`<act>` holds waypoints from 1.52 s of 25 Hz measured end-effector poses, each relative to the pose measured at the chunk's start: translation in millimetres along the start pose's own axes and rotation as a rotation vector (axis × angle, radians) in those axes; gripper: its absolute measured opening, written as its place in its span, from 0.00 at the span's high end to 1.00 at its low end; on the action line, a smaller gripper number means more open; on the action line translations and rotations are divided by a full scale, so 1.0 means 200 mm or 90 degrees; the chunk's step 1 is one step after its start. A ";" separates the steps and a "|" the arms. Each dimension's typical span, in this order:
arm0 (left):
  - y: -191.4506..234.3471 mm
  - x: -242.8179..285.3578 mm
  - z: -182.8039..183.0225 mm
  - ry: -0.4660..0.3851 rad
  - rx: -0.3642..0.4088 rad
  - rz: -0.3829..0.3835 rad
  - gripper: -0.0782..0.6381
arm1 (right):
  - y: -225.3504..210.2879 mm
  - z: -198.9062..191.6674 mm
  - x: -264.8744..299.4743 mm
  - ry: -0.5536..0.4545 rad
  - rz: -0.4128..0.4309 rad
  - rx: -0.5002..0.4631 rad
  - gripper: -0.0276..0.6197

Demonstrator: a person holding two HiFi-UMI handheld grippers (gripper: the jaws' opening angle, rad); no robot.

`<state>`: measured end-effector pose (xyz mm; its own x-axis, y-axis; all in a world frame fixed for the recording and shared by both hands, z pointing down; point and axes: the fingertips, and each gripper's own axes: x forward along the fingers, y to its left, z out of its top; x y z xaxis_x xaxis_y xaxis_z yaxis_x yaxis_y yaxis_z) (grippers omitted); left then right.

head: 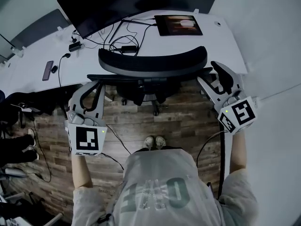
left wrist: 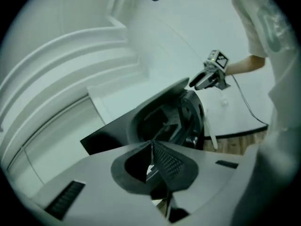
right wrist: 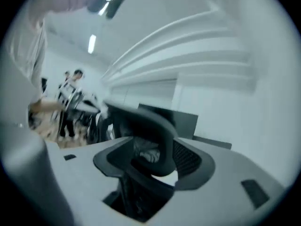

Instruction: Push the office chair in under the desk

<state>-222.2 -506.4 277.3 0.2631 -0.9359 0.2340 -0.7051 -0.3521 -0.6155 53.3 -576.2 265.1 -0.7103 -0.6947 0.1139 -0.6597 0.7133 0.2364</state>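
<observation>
The black office chair (head: 153,62) faces the white desk (head: 221,41). Its curved back lies along the desk's front edge, and its base and castors show below on the wood floor. My left gripper (head: 94,89) hangs off the back's left end, apart from it; its pads (left wrist: 162,157) meet with nothing between them, and the chair (left wrist: 174,117) lies just beyond. My right gripper (head: 214,75) sits at the back's right end with its jaws wide. In the right gripper view (right wrist: 150,157) a dark curved chair edge (right wrist: 146,121) crosses the gap, and the pads do not press on it.
On the desk are a dark monitor (head: 108,4), a tablet (head: 178,25), a phone (head: 47,70) and tangled cables (head: 123,46). A cable runs over the floor by the person's feet (head: 155,141). Dark bags and shoes lie at the far left (head: 16,145).
</observation>
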 end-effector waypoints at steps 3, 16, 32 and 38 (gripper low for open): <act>-0.04 -0.03 0.13 -0.057 -0.138 0.113 0.87 | -0.01 0.14 -0.13 -0.132 -0.129 0.189 0.72; -0.39 -0.02 0.25 -0.120 -0.447 0.200 0.87 | 0.46 -0.06 -0.07 -0.106 -0.183 0.251 0.91; -0.39 0.02 0.23 -0.106 -0.435 0.203 0.87 | 0.56 -0.06 0.02 -0.085 -0.146 0.219 0.93; -0.40 0.02 0.21 -0.101 -0.434 0.200 0.87 | 0.56 -0.07 0.02 -0.079 -0.143 0.214 0.93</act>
<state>-136.5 -482.3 295.6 0.0381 -0.9991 -0.0175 -0.9990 -0.0377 -0.0234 -20.3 -501.2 306.1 -0.5503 -0.8346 -0.0269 -0.8302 0.5503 -0.0890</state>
